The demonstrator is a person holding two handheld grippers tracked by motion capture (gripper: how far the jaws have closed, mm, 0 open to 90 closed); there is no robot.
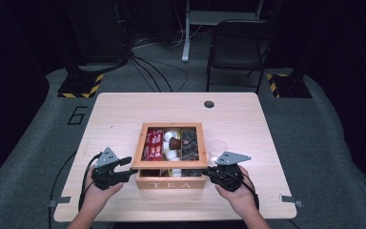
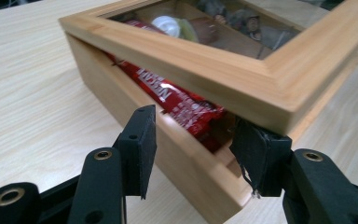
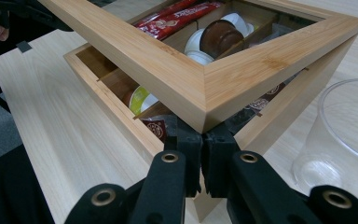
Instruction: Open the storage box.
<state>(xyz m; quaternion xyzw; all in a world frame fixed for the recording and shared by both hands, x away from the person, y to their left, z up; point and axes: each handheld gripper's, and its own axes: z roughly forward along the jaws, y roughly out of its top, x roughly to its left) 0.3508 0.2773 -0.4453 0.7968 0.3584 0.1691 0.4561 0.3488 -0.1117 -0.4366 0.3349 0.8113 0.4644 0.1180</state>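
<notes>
The right gripper has its jaws pressed together under the front right corner of the glass-paned lid, propping it up off the wooden tea box. The left gripper has its jaws astride the box's front left corner: one pad lies against the outside of the wall, the other sits in the gap beneath the raised lid, so they look closed on the wall, though the pressing itself cannot be confirmed. In that gap lie red sachets. In the high view the box stands in the middle of the light wooden table, a gripper at each front corner, with a clear plastic cup just beside its right side.
</notes>
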